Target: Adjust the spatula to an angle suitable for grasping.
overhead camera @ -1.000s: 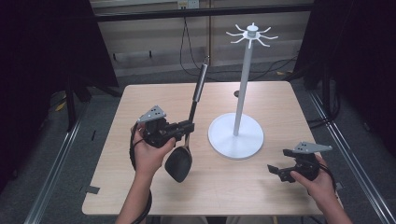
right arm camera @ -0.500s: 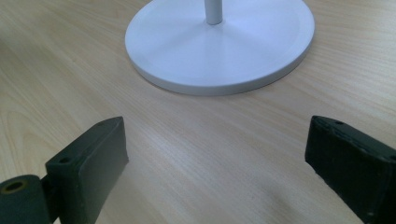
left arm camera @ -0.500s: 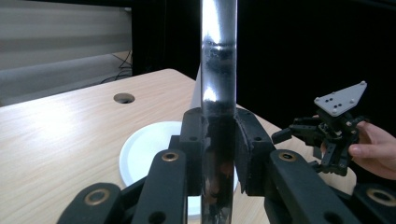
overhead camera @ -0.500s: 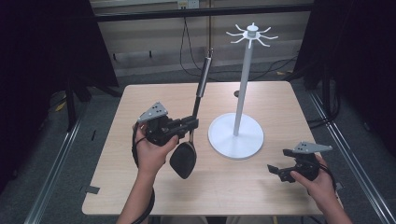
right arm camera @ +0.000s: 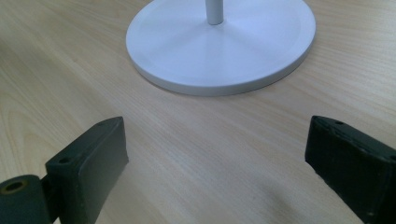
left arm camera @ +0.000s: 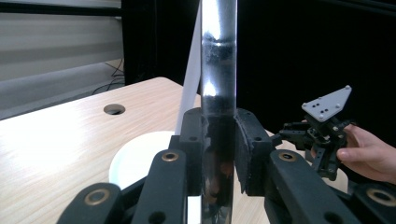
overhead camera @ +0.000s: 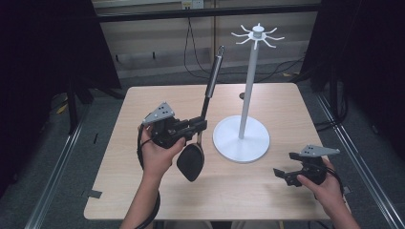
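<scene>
A long utensil stands nearly upright, its black spoon head (overhead camera: 191, 162) low over the table and its shiny metal handle (overhead camera: 213, 76) leaning up to the right. My left gripper (overhead camera: 200, 126) is shut on the lower handle; in the left gripper view both pads clamp the handle (left arm camera: 218, 70). The white stand (overhead camera: 241, 140) with a thin pole and hooks (overhead camera: 258, 36) on top sits just right of the utensil. My right gripper (overhead camera: 279, 172) rests at the table's front right, open, with bare wood between its jaws (right arm camera: 219, 154) and the stand's base (right arm camera: 219, 42) ahead.
The wooden table (overhead camera: 157, 100) has a small round hole (overhead camera: 242, 95) behind the stand's pole. Black metal frames and cables lie on the floor beyond the far edge. My right gripper (left arm camera: 322, 135) and its hand appear past the handle in the left gripper view.
The left gripper has carried the utensil slightly up and to the right, closer to the stand. The right gripper has stayed where it was.
</scene>
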`<state>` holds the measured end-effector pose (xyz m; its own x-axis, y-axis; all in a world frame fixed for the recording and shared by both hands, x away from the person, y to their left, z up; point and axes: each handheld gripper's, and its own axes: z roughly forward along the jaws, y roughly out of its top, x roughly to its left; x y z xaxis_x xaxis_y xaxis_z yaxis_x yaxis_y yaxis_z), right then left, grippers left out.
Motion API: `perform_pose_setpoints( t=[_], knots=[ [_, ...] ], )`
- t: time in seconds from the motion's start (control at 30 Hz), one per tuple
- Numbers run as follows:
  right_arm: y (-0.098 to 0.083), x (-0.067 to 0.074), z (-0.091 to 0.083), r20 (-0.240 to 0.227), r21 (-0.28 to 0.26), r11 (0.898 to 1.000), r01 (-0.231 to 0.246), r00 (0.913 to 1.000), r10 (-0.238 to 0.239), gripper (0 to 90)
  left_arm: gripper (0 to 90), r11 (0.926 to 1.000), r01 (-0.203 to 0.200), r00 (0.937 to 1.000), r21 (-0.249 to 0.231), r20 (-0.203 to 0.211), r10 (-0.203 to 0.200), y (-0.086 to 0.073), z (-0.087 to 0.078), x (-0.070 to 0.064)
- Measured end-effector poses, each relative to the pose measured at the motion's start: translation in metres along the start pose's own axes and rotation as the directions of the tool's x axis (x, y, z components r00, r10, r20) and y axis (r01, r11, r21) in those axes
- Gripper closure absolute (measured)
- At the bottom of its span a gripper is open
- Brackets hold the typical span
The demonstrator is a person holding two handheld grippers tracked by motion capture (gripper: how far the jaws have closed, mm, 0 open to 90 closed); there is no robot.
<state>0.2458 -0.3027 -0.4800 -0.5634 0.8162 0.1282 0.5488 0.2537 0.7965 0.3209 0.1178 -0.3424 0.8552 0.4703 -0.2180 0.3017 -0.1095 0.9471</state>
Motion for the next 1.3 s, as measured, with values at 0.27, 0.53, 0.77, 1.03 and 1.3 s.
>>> perform_pose_setpoints(
  t=[0.27, 0.53, 0.77, 1.03, 1.3],
  knots=[
    [0.0, 0.0, 0.001, -0.004, 0.003, 1.0, 0.006, 1.0, -0.006, 5.1, 75.4, 0.9998, -0.021, 0.9997, -0.008, 0.015, 0.021, 0.006, 0.003, -0.004],
    [0.0, 0.0, 0.0, -0.004, 0.003, 1.0, 0.003, 1.0, -0.003, 5.1, 75.4, 0.9996, -0.027, 0.9995, -0.008, 0.018, 0.028, 0.008, 0.007, -0.005],
    [0.0, 0.0, 0.001, -0.005, 0.004, 1.0, 0.004, 1.0, -0.004, 5.1, 75.4, 0.9991, -0.041, 0.9988, -0.003, 0.025, 0.041, 0.011, 0.01, -0.007],
    [-0.001, 0.0, 0.001, -0.005, 0.007, 1.0, 0.004, 1.0, -0.004, 5.1, 75.4, 0.9987, -0.05, 0.9985, -0.006, 0.024, 0.05, 0.015, 0.013, -0.008],
    [-0.001, 0.0, 0.001, -0.006, 0.006, 1.0, 0.003, 1.0, -0.003, 5.1, 75.4, 0.9988, -0.049, 0.9985, -0.001, 0.026, 0.049, 0.015, 0.015, -0.009]
  ],
)
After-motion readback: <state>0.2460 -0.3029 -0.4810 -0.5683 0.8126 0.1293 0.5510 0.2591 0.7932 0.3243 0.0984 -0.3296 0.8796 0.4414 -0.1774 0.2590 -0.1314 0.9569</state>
